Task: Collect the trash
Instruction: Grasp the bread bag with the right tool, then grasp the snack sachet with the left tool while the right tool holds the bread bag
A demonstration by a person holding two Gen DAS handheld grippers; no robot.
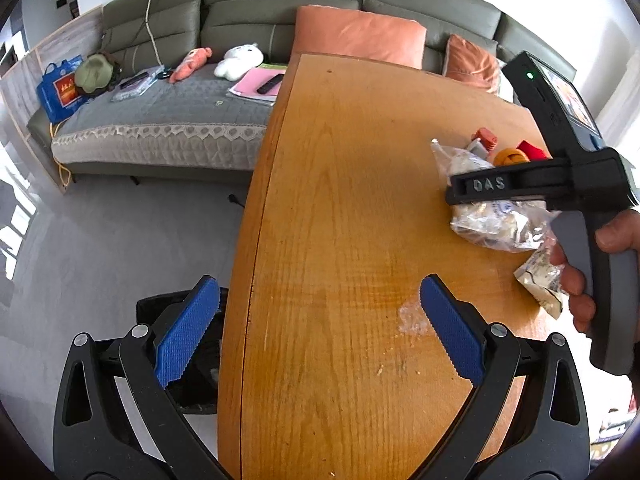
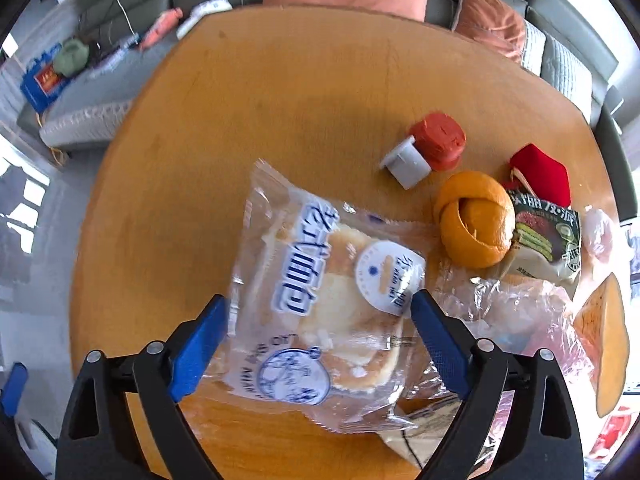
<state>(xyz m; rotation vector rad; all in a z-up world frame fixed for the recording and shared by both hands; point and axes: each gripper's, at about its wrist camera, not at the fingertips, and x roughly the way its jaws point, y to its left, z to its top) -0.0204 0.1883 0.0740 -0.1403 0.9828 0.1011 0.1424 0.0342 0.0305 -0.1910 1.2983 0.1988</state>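
A clear bread wrapper with blue print (image 2: 320,304) lies on the round wooden table (image 2: 280,100), between the open blue pads of my right gripper (image 2: 318,320); the pads stand apart from it on both sides. It also shows in the left wrist view (image 1: 496,224) under the right gripper (image 1: 480,188). My left gripper (image 1: 320,300) is open and empty over the table's left edge (image 1: 252,280). An orange peel (image 2: 474,220), a green snack packet (image 2: 544,240), a red and grey cap (image 2: 428,148) and crumpled plastic (image 2: 520,304) lie to the right.
A black bin (image 1: 192,360) stands on the floor below the table's left edge. A grey sofa (image 1: 180,120) with orange cushions (image 1: 360,36), toys and a blue bag (image 1: 60,88) is behind. Crumbs (image 1: 412,320) lie on the table.
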